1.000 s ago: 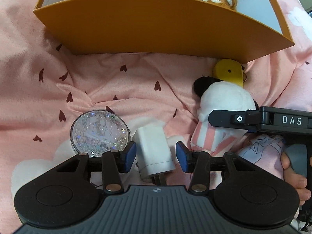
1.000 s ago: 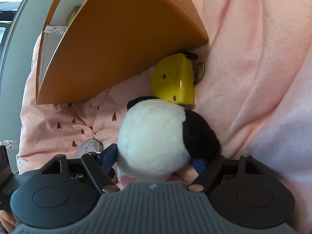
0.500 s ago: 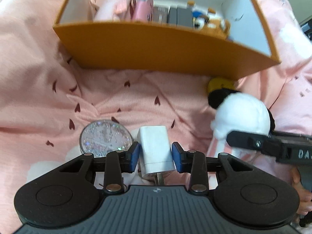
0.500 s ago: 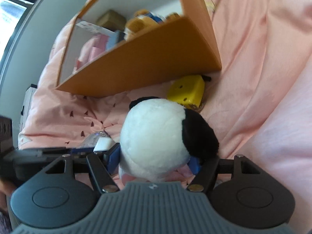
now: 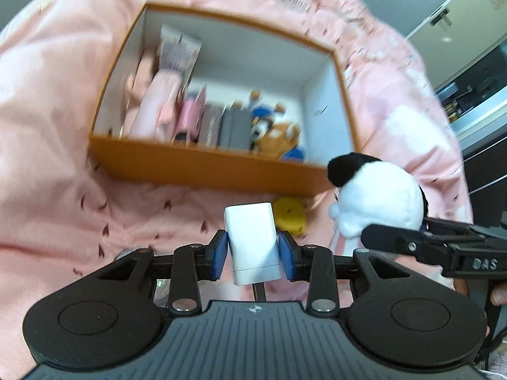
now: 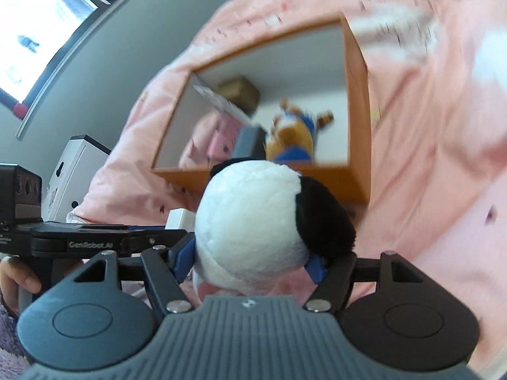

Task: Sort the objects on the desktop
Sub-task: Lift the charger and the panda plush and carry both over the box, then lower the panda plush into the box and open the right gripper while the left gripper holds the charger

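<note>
Covering surface: pink sheet (image 5: 57, 145), orange box (image 5: 202, 167) on it; left jaws clamp charger (image 5: 253, 237), right jaws clamp panda plush (image 6: 253, 221).

**Both grippers loaded, pitched down**

Left gripper (image 5: 253, 253): bottom centre of its frame, blue fingers (image 5: 219, 255) clamped on a white block. Right gripper (image 6: 250, 261): jaws wide, pressing a plush's sides; its body enters the left view's lower right. Fingertips of a hand (image 6: 19, 280) show lower left.

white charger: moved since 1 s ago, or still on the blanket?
Yes. The white charger, clamped in the left gripper, has gone up off the pink blanket, toward the orange box.
</note>
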The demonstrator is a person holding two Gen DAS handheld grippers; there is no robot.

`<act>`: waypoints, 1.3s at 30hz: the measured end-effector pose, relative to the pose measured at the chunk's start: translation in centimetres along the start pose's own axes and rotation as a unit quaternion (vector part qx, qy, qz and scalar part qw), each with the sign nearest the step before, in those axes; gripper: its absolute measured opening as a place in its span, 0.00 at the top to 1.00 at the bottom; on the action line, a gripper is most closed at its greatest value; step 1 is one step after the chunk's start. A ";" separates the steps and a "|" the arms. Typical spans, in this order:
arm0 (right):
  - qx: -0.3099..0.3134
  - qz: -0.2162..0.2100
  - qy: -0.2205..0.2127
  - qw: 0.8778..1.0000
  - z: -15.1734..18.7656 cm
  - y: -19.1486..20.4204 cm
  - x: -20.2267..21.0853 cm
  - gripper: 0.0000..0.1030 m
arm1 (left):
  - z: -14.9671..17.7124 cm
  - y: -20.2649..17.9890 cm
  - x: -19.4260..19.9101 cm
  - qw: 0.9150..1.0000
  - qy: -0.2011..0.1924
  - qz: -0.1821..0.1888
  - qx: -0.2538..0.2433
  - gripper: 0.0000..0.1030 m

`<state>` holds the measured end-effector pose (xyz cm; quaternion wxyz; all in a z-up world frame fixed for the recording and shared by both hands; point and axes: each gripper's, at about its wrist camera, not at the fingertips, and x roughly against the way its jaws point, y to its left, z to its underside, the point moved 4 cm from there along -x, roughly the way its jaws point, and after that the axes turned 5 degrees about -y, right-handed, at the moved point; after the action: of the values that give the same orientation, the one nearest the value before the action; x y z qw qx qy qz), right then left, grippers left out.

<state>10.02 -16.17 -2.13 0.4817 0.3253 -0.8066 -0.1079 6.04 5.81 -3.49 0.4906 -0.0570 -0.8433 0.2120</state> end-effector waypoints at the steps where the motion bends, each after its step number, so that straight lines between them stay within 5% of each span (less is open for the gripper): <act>1: 0.015 0.006 -0.007 1.000 -0.8 0.2 0.4 0.32 | -0.5 -0.3 0.5 1.000 -0.011 0.004 -0.003 0.61; 10: 0.145 0.097 -0.037 0.984 -7.5 1.6 -0.1 0.31 | -4.7 -1.7 1.9 0.996 -0.089 0.011 -0.019 0.61; 20: 0.215 0.196 0.039 0.956 -10.2 0.8 -7.2 0.30 | -5.8 -0.9 0.4 0.996 -0.088 0.027 -0.010 0.61; 30: 0.258 0.236 0.073 0.934 -9.6 1.6 -9.4 0.27 | -6.2 0.6 -0.2 0.996 -0.086 0.032 0.006 0.61; 39: 0.231 0.208 0.101 0.945 -10.1 1.5 -9.2 0.27 | -6.2 1.2 -0.7 0.996 -0.079 0.032 0.010 0.61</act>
<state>20.98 -7.83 -2.75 0.4835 0.2618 -0.8064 0.2176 11.55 8.56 -1.85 0.4158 -0.0623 -0.8749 0.2403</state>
